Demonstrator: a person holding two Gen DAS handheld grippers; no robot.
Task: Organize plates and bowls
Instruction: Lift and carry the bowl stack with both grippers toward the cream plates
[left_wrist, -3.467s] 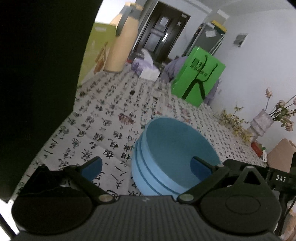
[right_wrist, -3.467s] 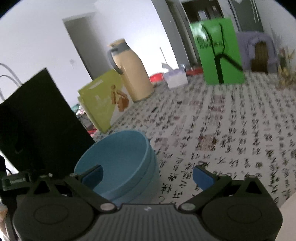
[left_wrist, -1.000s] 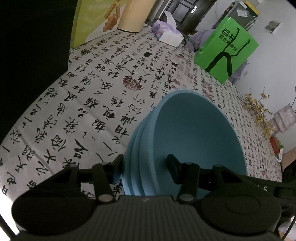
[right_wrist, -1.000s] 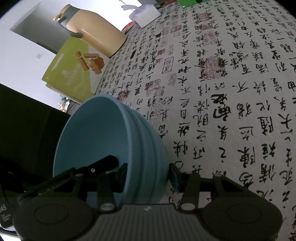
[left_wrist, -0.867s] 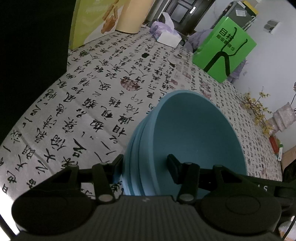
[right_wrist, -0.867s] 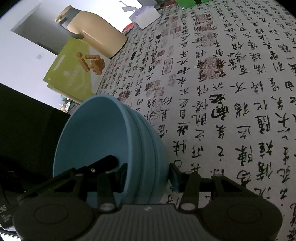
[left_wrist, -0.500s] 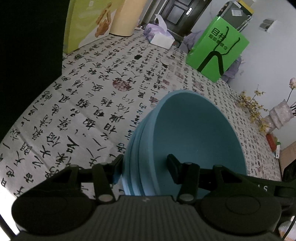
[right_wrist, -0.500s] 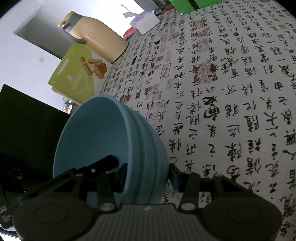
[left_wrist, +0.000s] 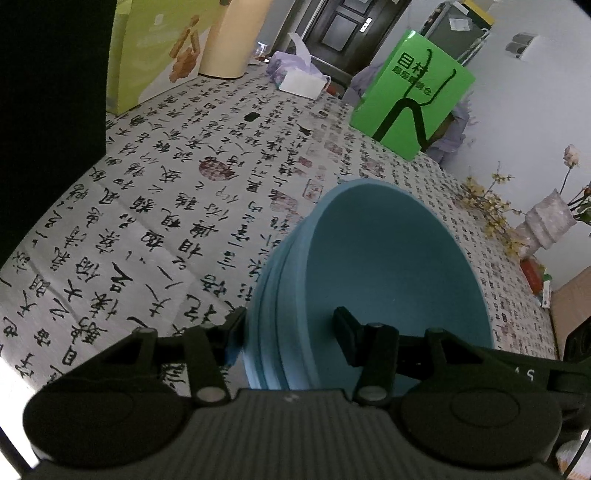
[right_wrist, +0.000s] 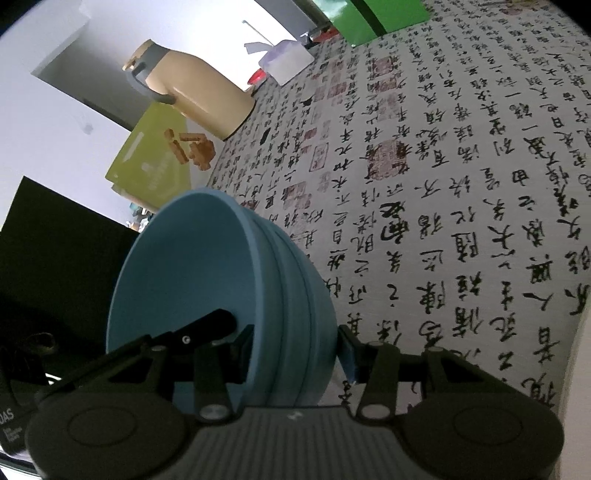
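Bowl stack, left claw, right claw both clamping rim

Green box, upper right of the left wrist view: black characters "目村", smaller line beneath too small to read.
Tablecloth: black calligraphy characters and red seal stamps, not legible.
Gripper housing, lower right: letters "A S".

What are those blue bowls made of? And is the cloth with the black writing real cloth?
The blue bowls look like matte plastic or silicone: even colour, no shine, thin rims nested closely. Glazed ceramic would gleam, so probably not, though I cannot be sure. The table cover shows soft creases and a dull printed surface, so it could be cloth or thin vinyl; the pictures leave that open.
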